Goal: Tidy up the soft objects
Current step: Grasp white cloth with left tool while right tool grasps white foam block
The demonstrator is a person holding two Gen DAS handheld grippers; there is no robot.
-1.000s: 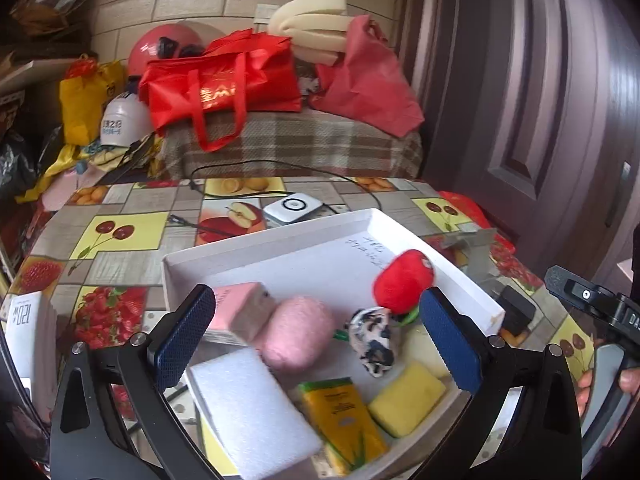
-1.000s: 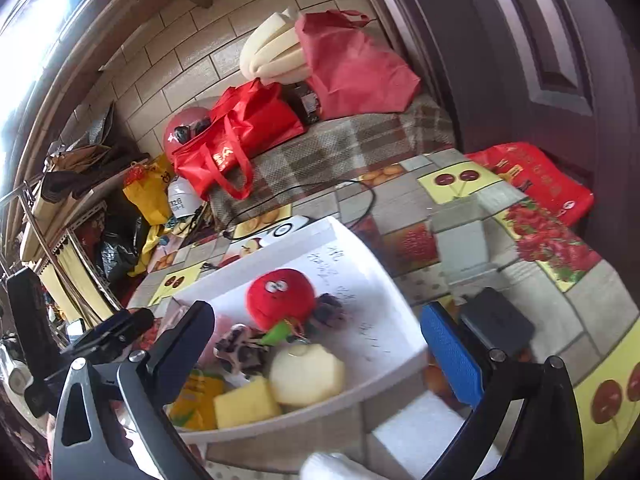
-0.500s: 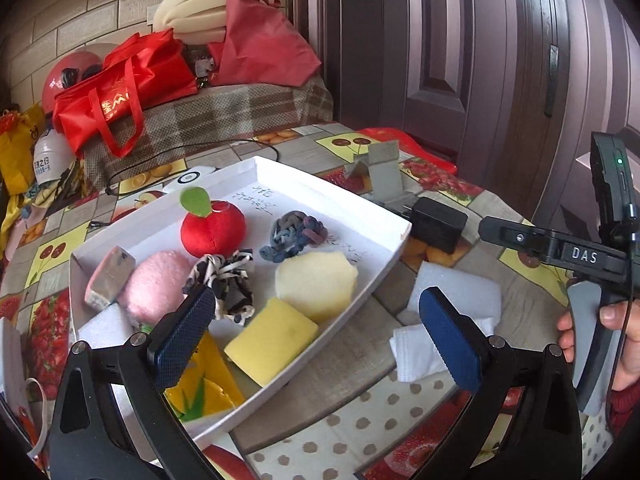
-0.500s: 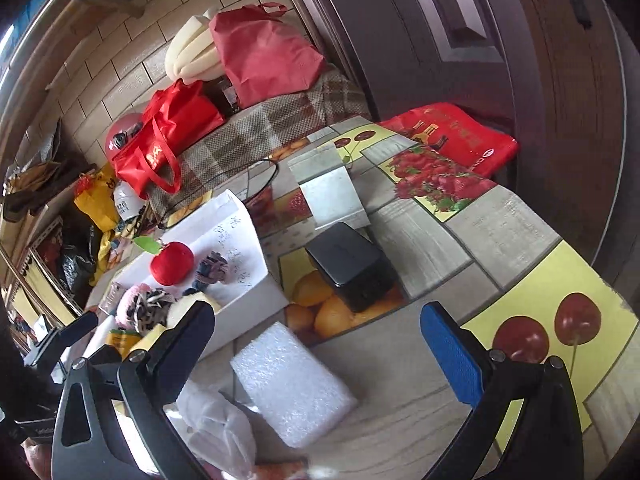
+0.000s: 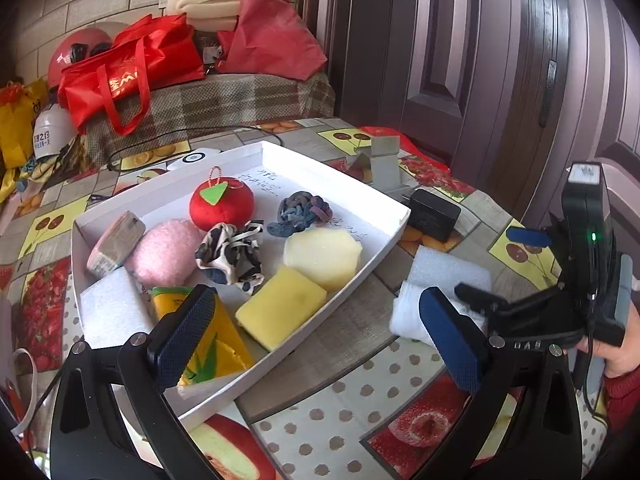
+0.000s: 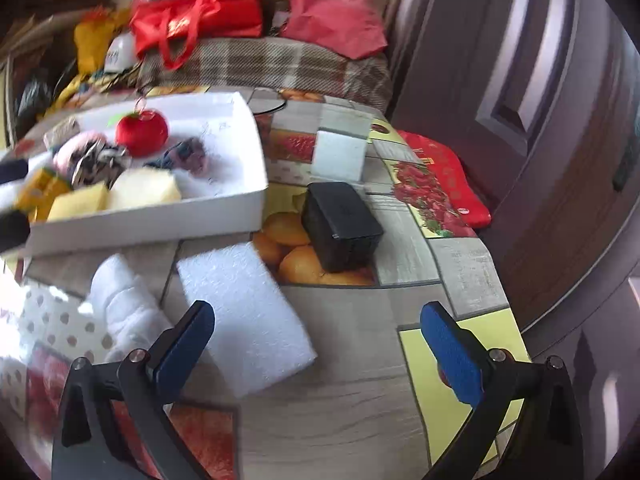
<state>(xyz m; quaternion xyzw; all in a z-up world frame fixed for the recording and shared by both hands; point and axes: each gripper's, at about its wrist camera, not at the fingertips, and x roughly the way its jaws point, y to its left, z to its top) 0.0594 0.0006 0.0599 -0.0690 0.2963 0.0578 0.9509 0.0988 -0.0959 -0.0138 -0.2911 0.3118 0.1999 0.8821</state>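
Here, right gripper [image 6: 316, 350] hovering jaws spread over white foam block [image 6: 244, 316], rolled white cloth [image 6: 122, 308] just beside. Left gripper [image 5: 316, 340] gaping empty over white tray [image 5: 400, 220] holding red plush apple [image 5: 222, 208], yellow sponges [image 5: 280, 308].

right gripper [image 5: 520, 276]: "DAS" | white tray [image 5: 394, 216]: handwriting, unreadable

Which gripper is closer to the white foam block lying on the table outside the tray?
Right. The right gripper is open just above the white foam block, one finger over its edge. The left gripper is open over the tray corner, beside the block.
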